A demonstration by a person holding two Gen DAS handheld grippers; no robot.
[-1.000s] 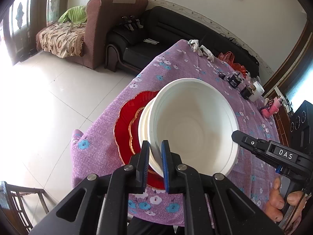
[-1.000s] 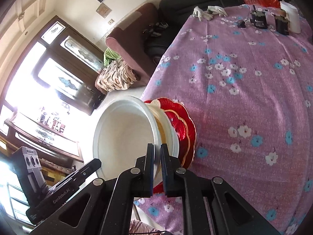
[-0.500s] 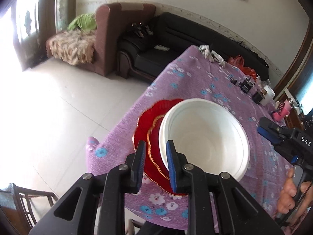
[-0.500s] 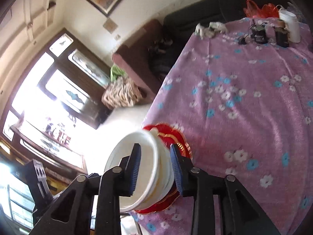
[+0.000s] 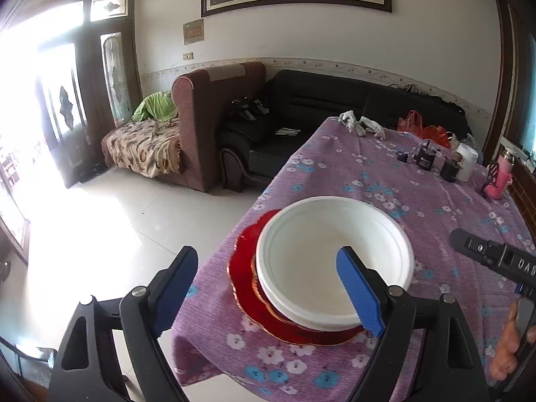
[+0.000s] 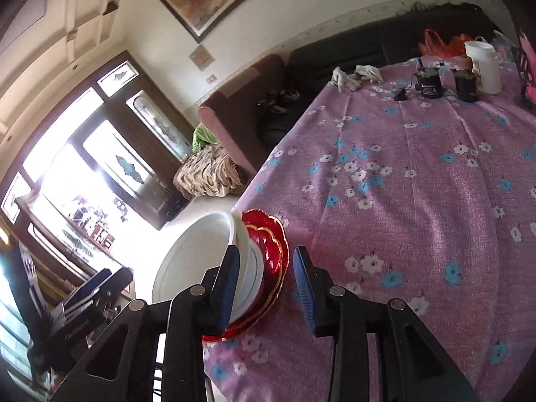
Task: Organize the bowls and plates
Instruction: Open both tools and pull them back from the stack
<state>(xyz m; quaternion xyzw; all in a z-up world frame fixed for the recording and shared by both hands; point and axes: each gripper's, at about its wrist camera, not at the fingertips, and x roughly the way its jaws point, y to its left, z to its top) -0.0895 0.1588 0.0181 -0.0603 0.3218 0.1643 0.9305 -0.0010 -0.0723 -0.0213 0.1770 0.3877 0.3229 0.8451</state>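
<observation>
White bowls (image 5: 331,261) sit stacked on red plates (image 5: 244,278) at the bench (image 5: 418,201) corner.
Your left claw (image 5: 273,288) is opening wide around nothing; your right claw (image 6: 266,288) stands narrow, gripping nothing.

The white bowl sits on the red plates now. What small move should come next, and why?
Probably draw both hand-held grippers back. The bowl rests on the red plates near the table's corner; the left gripper is opening, the right is open, neither pressing it.

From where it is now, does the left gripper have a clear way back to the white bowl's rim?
Probably yes. The left gripper, jaws opening, is just short of the white bowl on the red plates, with nothing between.
</observation>
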